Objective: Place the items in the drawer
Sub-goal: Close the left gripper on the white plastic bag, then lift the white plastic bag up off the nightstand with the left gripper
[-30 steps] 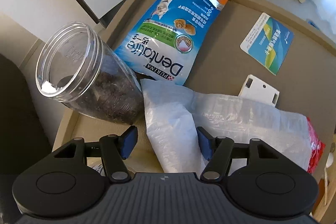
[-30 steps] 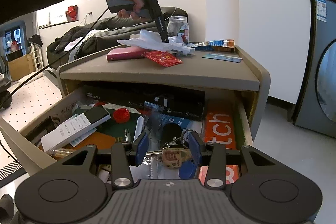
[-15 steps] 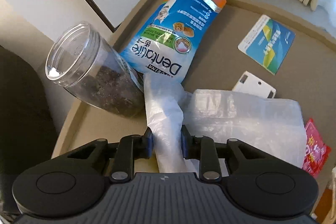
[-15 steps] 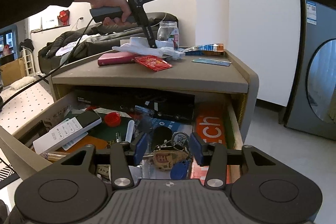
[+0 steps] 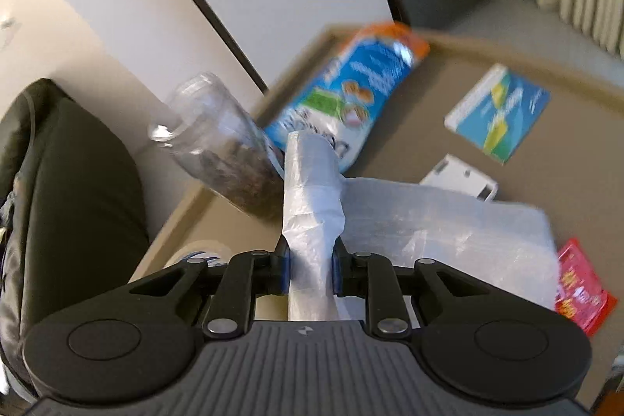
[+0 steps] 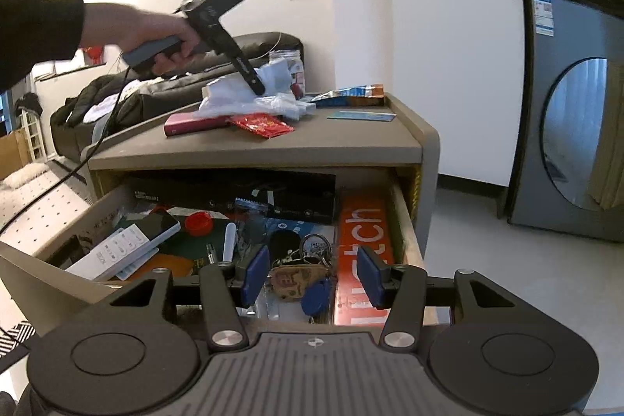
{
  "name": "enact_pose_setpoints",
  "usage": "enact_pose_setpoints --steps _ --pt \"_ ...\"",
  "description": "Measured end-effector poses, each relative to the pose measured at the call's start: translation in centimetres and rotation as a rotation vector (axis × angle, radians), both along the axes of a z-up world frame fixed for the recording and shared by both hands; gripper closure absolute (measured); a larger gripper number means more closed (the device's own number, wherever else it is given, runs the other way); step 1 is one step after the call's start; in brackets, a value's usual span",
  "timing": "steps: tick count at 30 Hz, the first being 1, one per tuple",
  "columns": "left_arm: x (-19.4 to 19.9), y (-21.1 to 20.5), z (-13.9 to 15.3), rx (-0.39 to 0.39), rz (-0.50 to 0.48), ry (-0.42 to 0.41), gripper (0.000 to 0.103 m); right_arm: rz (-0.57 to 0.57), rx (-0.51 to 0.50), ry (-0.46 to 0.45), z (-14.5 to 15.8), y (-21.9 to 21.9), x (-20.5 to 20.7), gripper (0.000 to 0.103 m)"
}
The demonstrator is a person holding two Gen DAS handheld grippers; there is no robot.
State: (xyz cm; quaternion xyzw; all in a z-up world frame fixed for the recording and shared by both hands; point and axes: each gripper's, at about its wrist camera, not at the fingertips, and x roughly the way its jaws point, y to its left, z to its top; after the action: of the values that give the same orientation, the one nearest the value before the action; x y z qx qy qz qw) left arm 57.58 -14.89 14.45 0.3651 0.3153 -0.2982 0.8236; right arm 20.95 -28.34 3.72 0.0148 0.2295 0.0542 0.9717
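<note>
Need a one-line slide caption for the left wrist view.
Left claw shut on a white plastic bag atop the cabinet.

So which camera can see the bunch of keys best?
The right wrist view. The bunch of keys lies in the open drawer, right between the open right gripper fingers, sharp and close. The left wrist view looks at the cabinet top, so it shows no keys.

The left gripper (image 5: 310, 266), open a second ago, now clamps the plastic bag (image 5: 312, 205), lifting it mid-frame.
</note>
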Motion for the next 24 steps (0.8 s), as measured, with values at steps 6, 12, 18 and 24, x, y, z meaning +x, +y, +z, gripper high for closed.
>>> enact_pose_setpoints --steps 6,12,18,24 --pt "-2.5 2.3 2.5 -0.166 0.049 -0.074 0.082 -0.017 -0.011 -0.008 0.2 0.2 -0.3 0.049" --pt "-5.7 5.2 4.5 -0.346 0.115 -0.172 0.082 -0.036 -0.022 -0.016 0.2 0.5 -0.5 0.049" --pt "-9.3 8.5 6.4 -0.495 0.150 -0.235 0.082 -0.060 -0.028 -0.023 0.1 0.8 -0.7 0.049" --pt "-13.6 12.1 8.4 -0.613 0.169 -0.298 0.082 -0.091 -0.047 -0.027 0.2 1.2 -0.9 0.048"
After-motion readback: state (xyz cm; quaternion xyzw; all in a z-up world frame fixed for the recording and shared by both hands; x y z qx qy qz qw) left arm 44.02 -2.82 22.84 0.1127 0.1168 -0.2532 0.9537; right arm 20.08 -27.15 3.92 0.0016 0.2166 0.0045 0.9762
